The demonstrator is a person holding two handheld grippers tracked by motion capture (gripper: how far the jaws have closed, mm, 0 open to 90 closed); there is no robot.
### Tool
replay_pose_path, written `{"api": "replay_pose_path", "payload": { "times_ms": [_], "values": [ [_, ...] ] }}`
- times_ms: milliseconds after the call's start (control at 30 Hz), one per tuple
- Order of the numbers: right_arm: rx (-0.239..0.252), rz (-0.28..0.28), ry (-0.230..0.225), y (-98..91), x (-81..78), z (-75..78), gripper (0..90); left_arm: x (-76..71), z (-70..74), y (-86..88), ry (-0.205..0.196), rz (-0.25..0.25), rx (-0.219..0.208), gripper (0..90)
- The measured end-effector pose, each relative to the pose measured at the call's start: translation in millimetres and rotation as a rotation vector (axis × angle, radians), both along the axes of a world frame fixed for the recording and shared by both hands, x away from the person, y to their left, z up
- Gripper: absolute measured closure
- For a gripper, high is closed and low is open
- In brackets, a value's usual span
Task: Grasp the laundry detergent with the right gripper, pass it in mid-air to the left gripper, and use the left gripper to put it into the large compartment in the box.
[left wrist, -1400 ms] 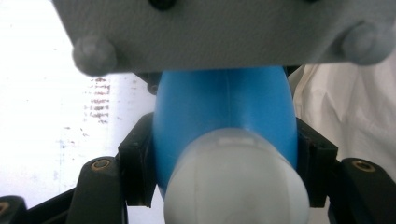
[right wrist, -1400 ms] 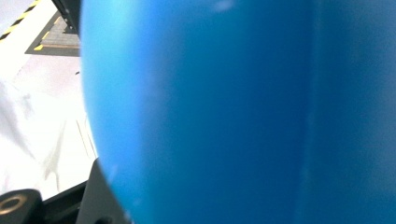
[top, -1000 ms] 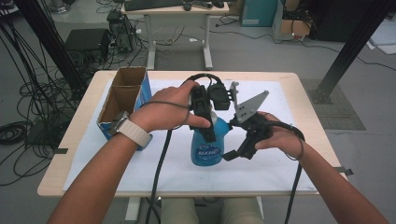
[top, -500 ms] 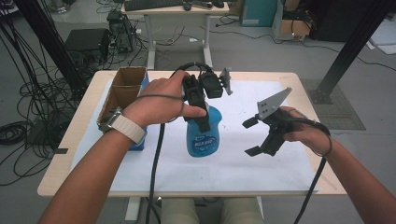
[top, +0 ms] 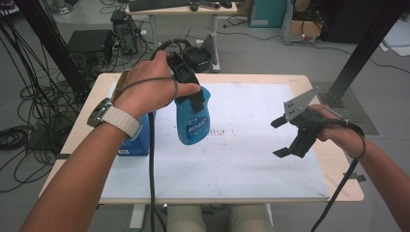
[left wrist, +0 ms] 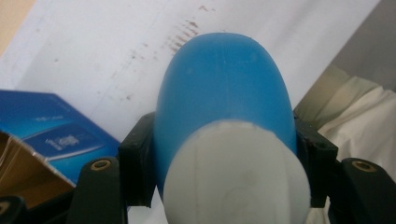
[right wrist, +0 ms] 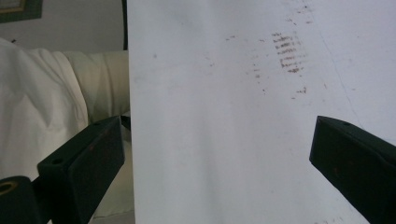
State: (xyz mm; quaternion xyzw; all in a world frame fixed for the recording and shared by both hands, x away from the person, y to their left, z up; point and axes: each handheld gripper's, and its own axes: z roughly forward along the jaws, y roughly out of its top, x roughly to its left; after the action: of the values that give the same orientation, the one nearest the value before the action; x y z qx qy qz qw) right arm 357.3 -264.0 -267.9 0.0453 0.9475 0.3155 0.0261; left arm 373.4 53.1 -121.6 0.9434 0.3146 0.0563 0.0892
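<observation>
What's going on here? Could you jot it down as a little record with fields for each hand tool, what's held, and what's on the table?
left tool: shut on the blue bottle, lifted off the table
right tool: open, nothing between its jaws, over the white sheet
blue bottle: upright, white cap toward the left tool's camera
blue box: on the table's left side, beside the forearm
table: light wood, covered by the white sheet

surface: wooden table (top: 333,191) | cover: white sheet (top: 251,154) | on it: blue box (top: 135,142) at left
</observation>
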Motion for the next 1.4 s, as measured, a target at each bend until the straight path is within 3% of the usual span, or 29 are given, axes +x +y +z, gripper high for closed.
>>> {"api": "replay_pose_path", "payload": {
  "times_ms": [367, 467, 500, 567, 600, 733, 767, 1400],
  "values": [
    [-0.02, -0.036, 0.006, -8.7, 1.3, -0.2, 3.2, 10.4, 28.4, 18.5, -0.01, 0.169, 0.005, 37.4],
    [-0.028, -0.039, 0.01, -10.2, 2.0, -1.5, 3.2, 12.2, 37.7, 22.8, -0.028, 0.244, -0.023, 37.5],
    [-0.033, -0.04, 0.01, -10.7, 2.4, -2.2, 3.2, 14.5, 43.3, 26.4, -0.024, 0.233, 0.005, 37.5],
    [-0.039, -0.047, 0.012, -11.5, 2.7, -3.6, 3.2, 16.9, 50.2, 30.6, -0.035, 0.253, 0.013, 37.5],
    [-0.039, -0.045, 0.013, -12.0, 3.0, -4.4, 3.2, 17.7, 54.7, 33.6, -0.045, 0.291, 0.006, 37.5],
    [-0.037, -0.053, 0.013, -13.8, 3.5, -7.1, 3.3, 20.3, 63.7, 42.2, -0.065, 0.345, 0.012, 37.5],
    [-0.016, -0.07, 0.014, -13.9, 2.4, -8.9, 3.2, 21.3, 66.3, 45.2, -0.065, 0.361, 0.011, 37.5],
    [-0.015, -0.095, 0.021, -17.7, 6.6, -16.6, 3.3, 37.2, 83.2, 104.2, -0.076, 0.625, 0.0, 37.5]
  ]
}}
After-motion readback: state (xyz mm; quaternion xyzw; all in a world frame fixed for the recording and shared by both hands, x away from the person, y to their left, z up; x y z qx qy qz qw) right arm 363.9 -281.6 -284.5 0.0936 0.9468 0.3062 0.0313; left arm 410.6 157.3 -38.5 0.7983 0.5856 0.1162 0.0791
